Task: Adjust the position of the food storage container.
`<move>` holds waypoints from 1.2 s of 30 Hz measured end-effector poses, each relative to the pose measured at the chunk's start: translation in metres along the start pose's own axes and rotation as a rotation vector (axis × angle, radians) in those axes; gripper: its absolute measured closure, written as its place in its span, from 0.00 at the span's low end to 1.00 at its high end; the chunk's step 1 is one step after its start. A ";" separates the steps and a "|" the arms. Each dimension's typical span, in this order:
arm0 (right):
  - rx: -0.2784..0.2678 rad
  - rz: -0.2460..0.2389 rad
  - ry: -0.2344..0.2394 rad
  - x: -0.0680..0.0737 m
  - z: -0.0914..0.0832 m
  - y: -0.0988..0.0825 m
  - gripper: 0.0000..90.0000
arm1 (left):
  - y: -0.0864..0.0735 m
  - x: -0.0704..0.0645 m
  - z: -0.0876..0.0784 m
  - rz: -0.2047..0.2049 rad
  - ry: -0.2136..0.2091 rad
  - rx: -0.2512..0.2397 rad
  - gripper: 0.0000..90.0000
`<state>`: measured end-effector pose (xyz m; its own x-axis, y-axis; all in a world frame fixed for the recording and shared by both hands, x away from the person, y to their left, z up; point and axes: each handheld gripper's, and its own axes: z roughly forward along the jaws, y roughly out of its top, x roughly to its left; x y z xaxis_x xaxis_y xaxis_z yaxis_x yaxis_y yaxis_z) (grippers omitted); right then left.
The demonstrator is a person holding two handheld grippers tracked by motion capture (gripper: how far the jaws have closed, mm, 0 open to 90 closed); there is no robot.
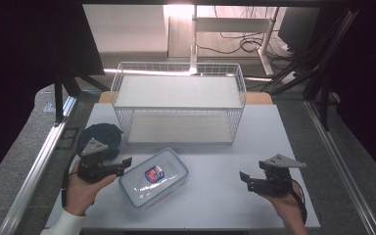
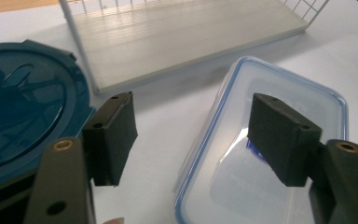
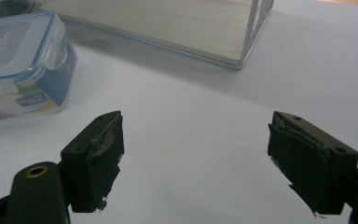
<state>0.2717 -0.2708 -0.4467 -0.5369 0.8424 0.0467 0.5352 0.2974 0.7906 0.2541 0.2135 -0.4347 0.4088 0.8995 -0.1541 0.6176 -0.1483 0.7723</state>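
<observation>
A clear rectangular food box (image 1: 153, 177) with a blue-rimmed lid and a red and blue label lies on the white table, left of centre. My left gripper (image 1: 123, 166) is at the box's left end. In the left gripper view my left gripper (image 2: 193, 140) stands open above the box (image 2: 233, 186), its jaws either side of the box's rim and not pressing on it. My right gripper (image 1: 245, 180) stands open at the right, well apart from the box. In the right gripper view my right gripper (image 3: 196, 154) has bare table between its jaws and the box (image 3: 18, 60) at far left.
A round dark blue lid (image 1: 98, 134) (image 2: 23, 107) lies behind my left hand. A white wire rack (image 1: 178, 103) with two shelves stands at the back of the table (image 1: 215, 196). Its lower shelf (image 2: 182, 37) (image 3: 168, 23) is close ahead of both grippers.
</observation>
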 end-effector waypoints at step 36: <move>0.044 -0.019 -0.027 -0.001 0.010 -0.001 0.20 | 0.059 -0.015 0.097 0.096 -0.172 0.221 1.00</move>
<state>0.2790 -0.2675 -0.4537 -0.5297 0.8481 0.0146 0.5534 0.3324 0.7637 0.3496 0.1515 -0.4466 0.5687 0.7970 -0.2033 0.6939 -0.3322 0.6388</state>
